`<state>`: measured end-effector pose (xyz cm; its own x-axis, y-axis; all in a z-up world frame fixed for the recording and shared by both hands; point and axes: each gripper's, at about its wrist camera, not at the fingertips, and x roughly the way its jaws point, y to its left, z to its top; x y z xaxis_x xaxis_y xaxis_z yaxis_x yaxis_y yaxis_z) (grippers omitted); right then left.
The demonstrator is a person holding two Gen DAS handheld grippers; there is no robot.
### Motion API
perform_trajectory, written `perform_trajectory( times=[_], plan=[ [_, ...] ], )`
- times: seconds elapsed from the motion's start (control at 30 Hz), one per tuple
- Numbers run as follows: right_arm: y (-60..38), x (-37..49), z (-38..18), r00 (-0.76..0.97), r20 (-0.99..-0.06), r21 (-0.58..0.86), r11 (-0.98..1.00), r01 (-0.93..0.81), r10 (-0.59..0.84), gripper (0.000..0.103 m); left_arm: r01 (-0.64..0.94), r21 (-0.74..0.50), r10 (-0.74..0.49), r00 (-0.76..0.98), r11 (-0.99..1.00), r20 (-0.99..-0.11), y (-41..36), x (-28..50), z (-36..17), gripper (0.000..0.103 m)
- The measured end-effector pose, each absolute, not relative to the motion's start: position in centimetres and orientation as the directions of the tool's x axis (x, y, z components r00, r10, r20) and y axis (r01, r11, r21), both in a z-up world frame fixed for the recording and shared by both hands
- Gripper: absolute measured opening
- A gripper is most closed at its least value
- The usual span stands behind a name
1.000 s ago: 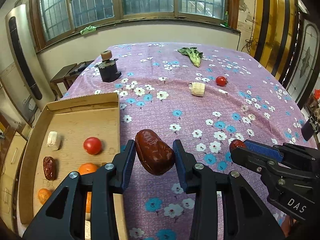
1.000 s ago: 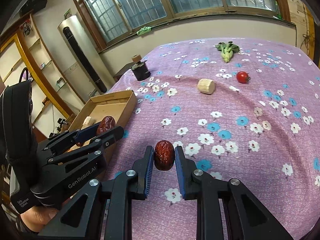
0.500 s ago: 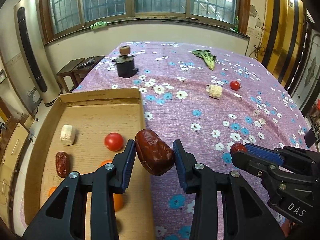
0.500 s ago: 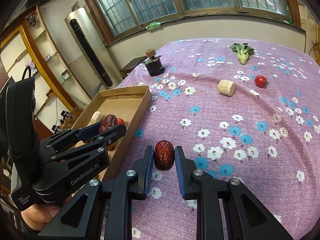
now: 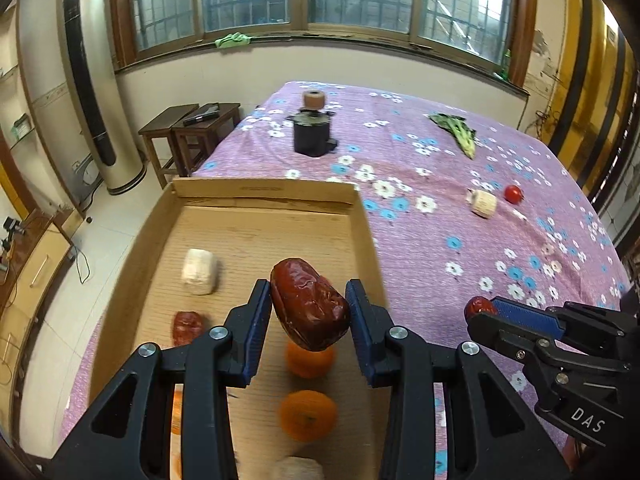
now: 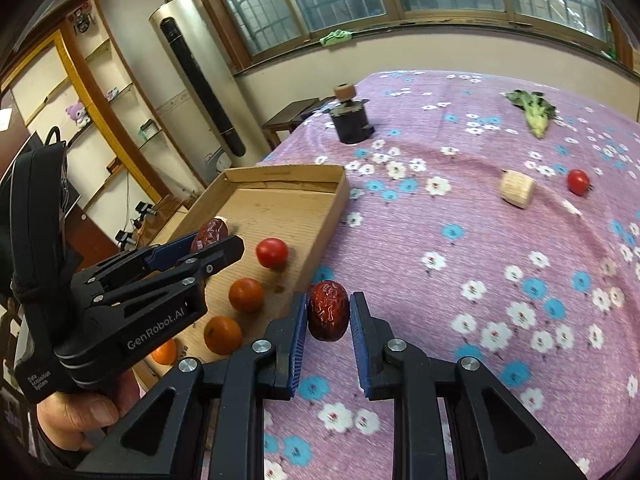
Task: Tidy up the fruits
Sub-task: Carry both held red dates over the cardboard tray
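My left gripper (image 5: 308, 312) is shut on a large wrinkled red date (image 5: 308, 308), held above the cardboard tray (image 5: 264, 190). In the tray lie a second date (image 5: 187, 326), a pale block (image 5: 199, 271), oranges (image 5: 308, 420) and, in the right wrist view, a red tomato (image 6: 272, 253). My right gripper (image 6: 328, 318) is shut on a smaller red date (image 6: 329, 316), just right of the tray's rim (image 6: 324, 232) over the flowered cloth. The left gripper (image 6: 208, 242) shows in the right wrist view, over the tray.
On the purple flowered tablecloth (image 5: 440, 232) lie a pale corn piece (image 5: 482, 202), a small tomato (image 5: 513, 194), a green leafy vegetable (image 5: 456, 134) and a black pot-like object (image 5: 312, 136). Stools (image 5: 188, 128) and a standing air conditioner (image 5: 92, 80) are left of the table.
Both grippers have moved left with their dates. The left one now hangs over the tray's inside, and the right one has come close to the tray's right rim.
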<state>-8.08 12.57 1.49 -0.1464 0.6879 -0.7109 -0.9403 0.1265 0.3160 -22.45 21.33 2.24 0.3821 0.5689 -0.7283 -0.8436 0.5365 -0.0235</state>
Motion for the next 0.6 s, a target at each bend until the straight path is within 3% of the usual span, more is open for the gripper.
perform_trajectory(
  times=[0.6],
  plan=[
    [22.0, -10.9, 0.6, -0.208, -0.741, 0.309, 0.049, -0.95, 0.639, 0.022, -0.897, -0.077, 0.567, 0.339, 0.435, -0.751, 30.4, -26.1, 2.8, 0.036]
  ],
)
